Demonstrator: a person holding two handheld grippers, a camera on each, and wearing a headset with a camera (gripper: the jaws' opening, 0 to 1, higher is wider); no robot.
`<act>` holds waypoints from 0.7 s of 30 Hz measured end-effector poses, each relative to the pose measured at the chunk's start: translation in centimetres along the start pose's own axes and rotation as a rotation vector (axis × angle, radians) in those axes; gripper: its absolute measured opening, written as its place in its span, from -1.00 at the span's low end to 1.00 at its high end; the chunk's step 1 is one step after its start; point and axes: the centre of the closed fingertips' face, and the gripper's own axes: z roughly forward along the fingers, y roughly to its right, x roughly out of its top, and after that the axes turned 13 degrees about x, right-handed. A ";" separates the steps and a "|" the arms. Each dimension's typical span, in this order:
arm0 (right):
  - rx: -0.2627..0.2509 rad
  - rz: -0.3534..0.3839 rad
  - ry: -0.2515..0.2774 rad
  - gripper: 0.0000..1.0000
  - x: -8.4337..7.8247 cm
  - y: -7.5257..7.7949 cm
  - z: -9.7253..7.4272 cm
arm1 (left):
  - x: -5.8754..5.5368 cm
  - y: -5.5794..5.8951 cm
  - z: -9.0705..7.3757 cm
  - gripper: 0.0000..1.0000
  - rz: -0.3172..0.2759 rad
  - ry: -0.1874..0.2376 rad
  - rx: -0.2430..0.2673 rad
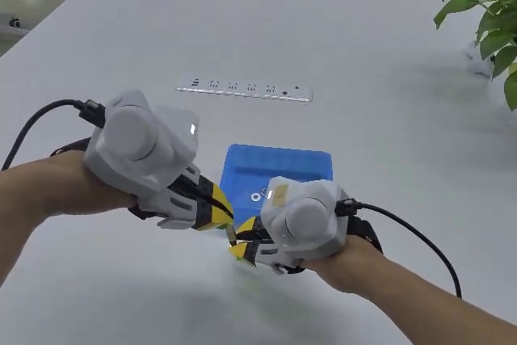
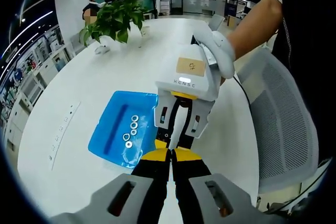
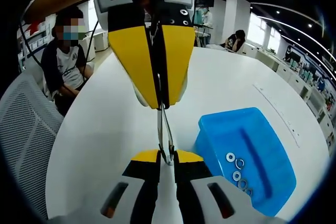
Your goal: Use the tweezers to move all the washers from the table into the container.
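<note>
Left gripper [image 1: 222, 214] and right gripper [image 1: 240, 246] meet nose to nose in head view, just beside the near edge of blue container [image 1: 307, 163] on white table [image 1: 388, 78]. One of the washers [image 1: 257, 195] shows inside it, power strip [image 1: 242, 89] beyond. Left gripper view: own jaws pressed together, right gripper facing it, five washers in a loose line on container floor, none seen on table, potted plant [image 2: 113, 19] at far side. Right gripper view: tweezers [image 3: 161, 129] run from left gripper's clamped yellow jaws down into right gripper's own jaws, also clamped on them. Both pinch the same tool, likely a hand-over or re-grip to fix its angle. Task looks near done.
</note>
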 end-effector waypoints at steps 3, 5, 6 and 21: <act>0.001 -0.001 0.001 -0.77 0.0 -0.1 0.0 | -0.1 0.0 0.0 -0.89 -0.003 -0.001 0.000; 0.003 0.002 -0.002 -0.77 -0.1 -0.1 0.2 | -0.3 0.0 0.1 -0.89 -0.003 -0.006 0.000; 0.004 0.003 -0.005 -0.77 -0.2 -0.1 0.2 | -0.4 0.0 0.1 -0.89 -0.003 -0.009 0.000; 0.004 -0.004 -0.012 -0.80 -0.3 -0.2 0.1 | 0.0 0.1 0.4 -0.89 -0.018 0.012 0.000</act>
